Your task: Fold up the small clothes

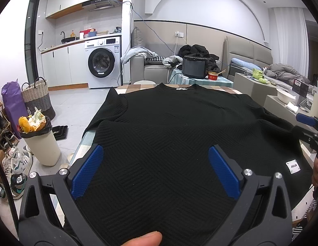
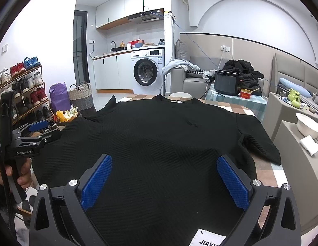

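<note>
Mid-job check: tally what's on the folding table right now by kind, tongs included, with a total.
Black knit shirt, spread flat on the table: 1
White labels on it: 2, the neck label and the hem label
Tongs over the hem, both open: 2, left tongs and right tongs
Total: 5

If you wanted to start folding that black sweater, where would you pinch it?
Probably the bottom hem of the black sweater, the edge nearest both open grippers, left gripper and right gripper. It lies flat with the collar far away, so each comes in low from the near side.
</note>
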The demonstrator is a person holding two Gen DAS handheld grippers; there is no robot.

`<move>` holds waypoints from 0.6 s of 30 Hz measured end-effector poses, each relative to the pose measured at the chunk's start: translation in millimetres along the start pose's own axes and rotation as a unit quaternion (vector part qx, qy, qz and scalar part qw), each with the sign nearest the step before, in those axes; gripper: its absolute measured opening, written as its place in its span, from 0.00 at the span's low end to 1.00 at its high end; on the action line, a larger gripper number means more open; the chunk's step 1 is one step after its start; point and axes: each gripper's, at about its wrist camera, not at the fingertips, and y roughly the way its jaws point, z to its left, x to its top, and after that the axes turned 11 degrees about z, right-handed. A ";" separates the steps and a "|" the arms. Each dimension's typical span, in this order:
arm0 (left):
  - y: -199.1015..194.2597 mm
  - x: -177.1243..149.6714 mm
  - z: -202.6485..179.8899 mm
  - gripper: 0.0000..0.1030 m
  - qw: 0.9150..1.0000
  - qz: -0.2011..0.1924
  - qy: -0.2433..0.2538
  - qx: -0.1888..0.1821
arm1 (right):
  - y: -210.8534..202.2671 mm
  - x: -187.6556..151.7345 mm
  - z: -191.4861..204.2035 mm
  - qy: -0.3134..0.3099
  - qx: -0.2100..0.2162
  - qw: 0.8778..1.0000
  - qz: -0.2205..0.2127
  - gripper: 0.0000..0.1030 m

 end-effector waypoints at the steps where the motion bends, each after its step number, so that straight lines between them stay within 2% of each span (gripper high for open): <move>1: 0.0 0.1 -0.3 0.99 1.000 0.000 0.000 0.000 | -0.1 0.0 0.0 0.000 -0.001 1.000 0.000 1.00; 18: -0.3 0.5 0.5 0.99 1.000 -0.001 0.001 0.002 | -2.6 -1.1 -2.3 0.001 -0.003 1.000 0.001 1.00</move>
